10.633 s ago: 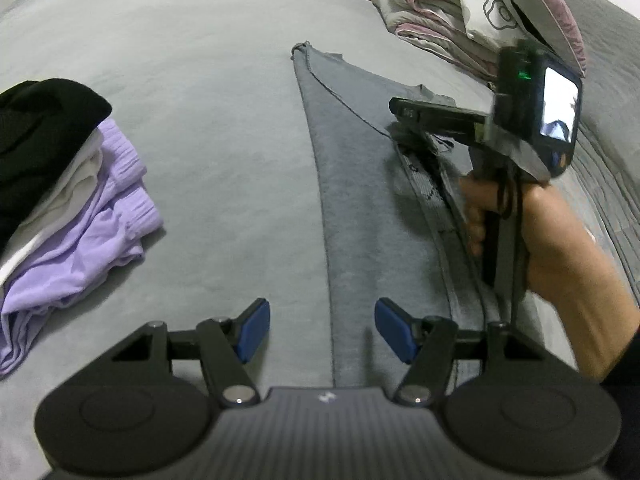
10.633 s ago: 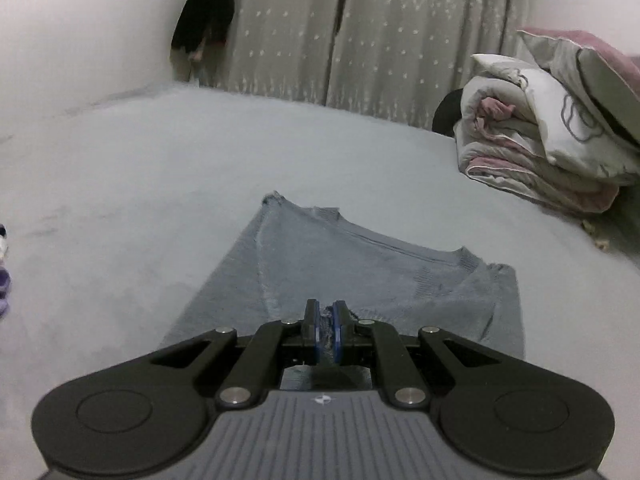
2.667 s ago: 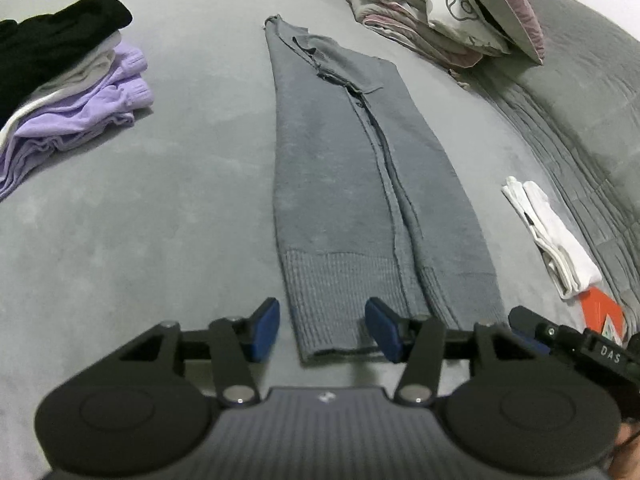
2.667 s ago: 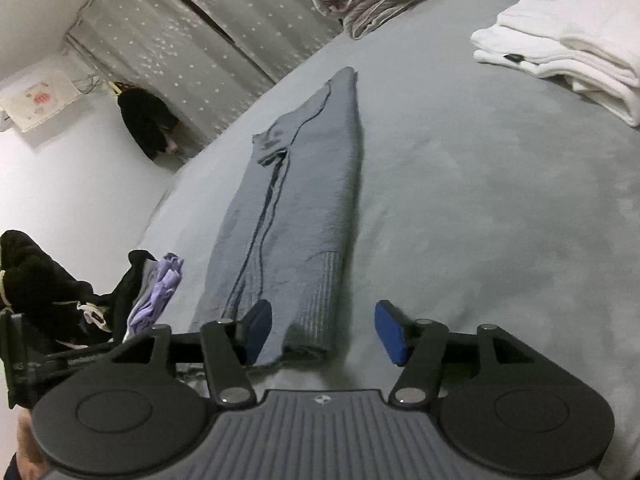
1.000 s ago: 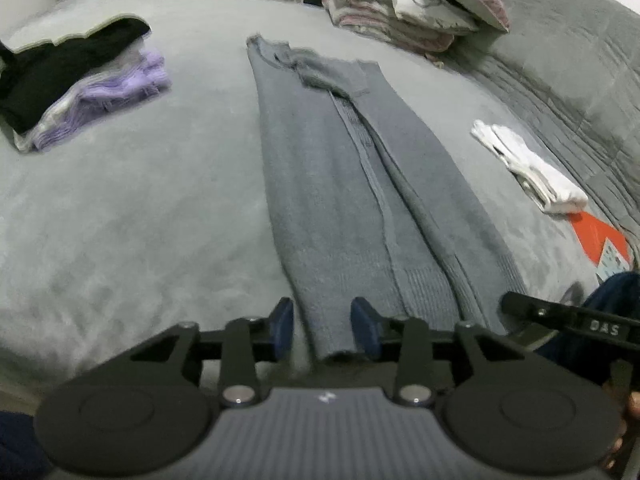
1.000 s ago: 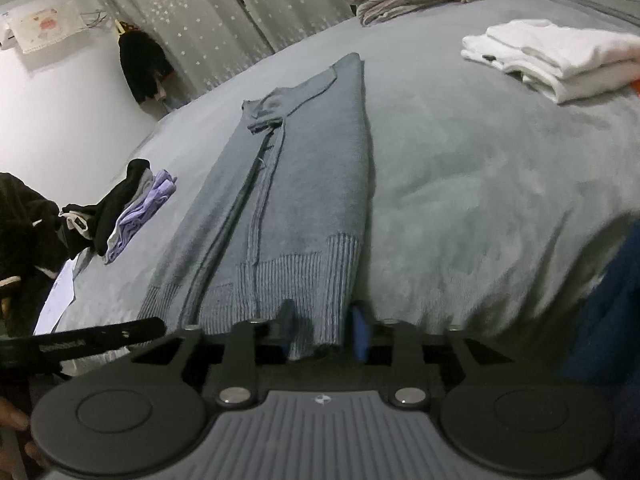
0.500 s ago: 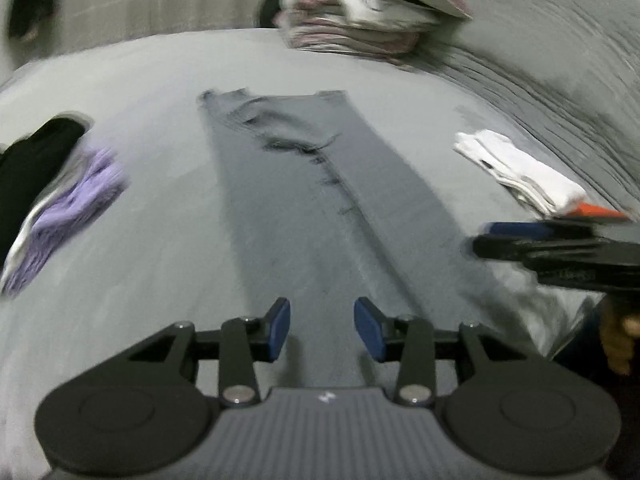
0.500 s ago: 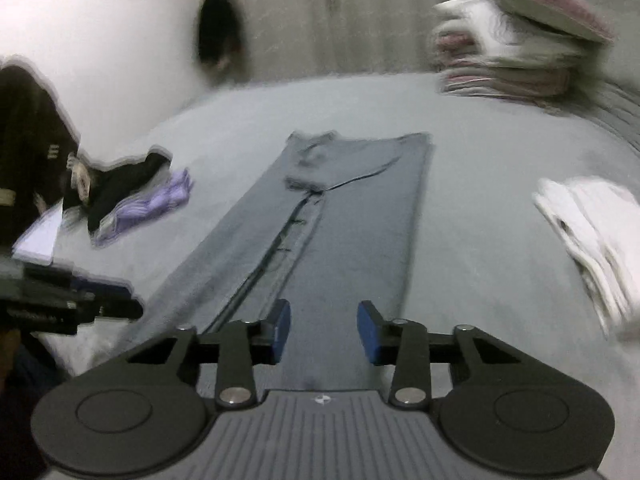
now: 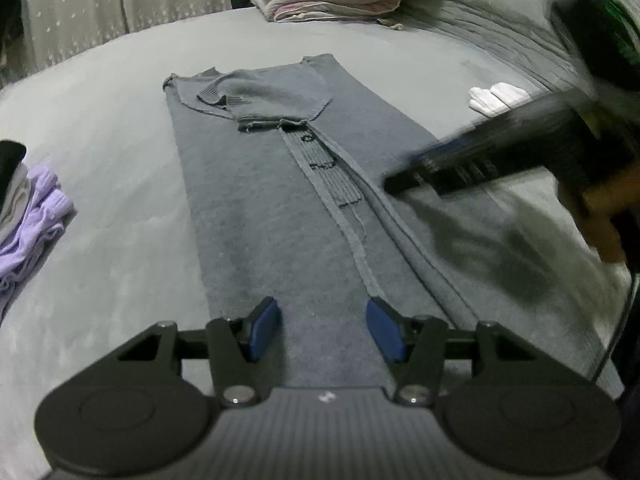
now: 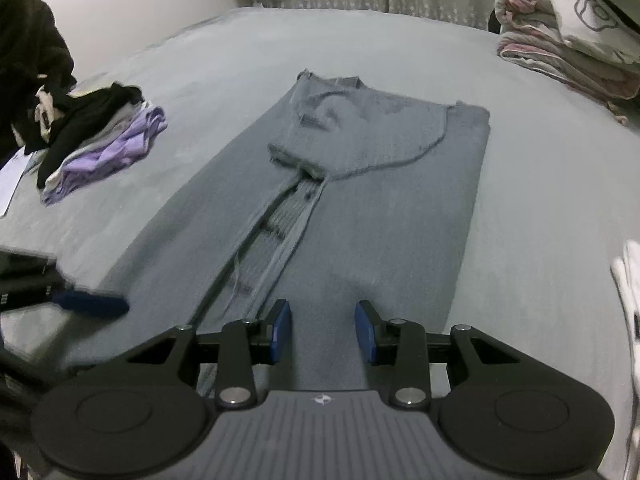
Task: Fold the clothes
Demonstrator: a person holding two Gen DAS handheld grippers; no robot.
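The left gripper hangs with its 2 blue pads spread apart and nothing between them, over the near end of the gray sweater. The right gripper is likewise spread wide and empty, over the near right half of the same sweater. From the left camera the right tool shows as a dark blur just above the sweater's right side.

The sweater lies flat and lengthwise on the gray bed, collar at the far end, hem toward the grippers. Both long sides look folded in toward the middle, meeting along the ribbed button strip, with a sleeve laid across the chest below the collar. So, as a judgement, the lengthwise folds are done; what seems left is folding the long strip crosswise, hem toward collar, then setting it aside.

No box or basket is in view. Left of the sweater sits a pile of clothes, black on top, pale and purple beneath. Right of the sweater lie folded white garments. Beyond the sweater's far right corner, rolled bedding is stacked. A patterned curtain hangs behind the bed.
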